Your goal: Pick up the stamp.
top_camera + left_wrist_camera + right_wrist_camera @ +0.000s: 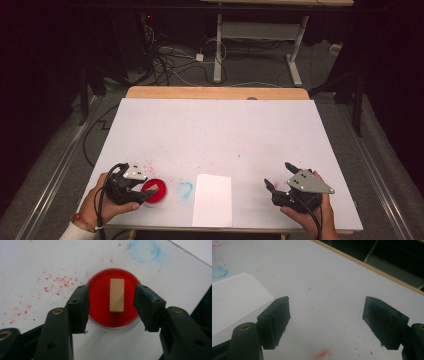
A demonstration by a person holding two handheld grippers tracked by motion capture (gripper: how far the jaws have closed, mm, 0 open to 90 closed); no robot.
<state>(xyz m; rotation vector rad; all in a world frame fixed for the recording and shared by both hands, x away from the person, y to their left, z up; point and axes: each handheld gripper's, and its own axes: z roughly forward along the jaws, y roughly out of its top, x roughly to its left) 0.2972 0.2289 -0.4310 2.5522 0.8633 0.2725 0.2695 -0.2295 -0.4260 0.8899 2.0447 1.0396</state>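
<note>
A round clear dish of red paint (103,300) sits near the table's front left, also seen as the red dish (159,196) from above. A small wooden block (117,295) lies in it. My left gripper (111,303) is open, one jaw on each side of the dish, apart from the block; it appears from above as the left gripper (142,192). A blank white sheet of paper (213,200) lies at the front centre, its corner visible as the paper (234,297). My right gripper (325,320) stands open over bare table, with nothing between its jaws, at the front right (280,180).
A blue ring stain (185,189) lies between dish and paper, also the blue stain (144,251). Red paint specks (56,283) are scattered left of the dish. A white cover lies over the table (215,130), with its wooden far edge (215,92) exposed. Cables and a desk frame stand beyond.
</note>
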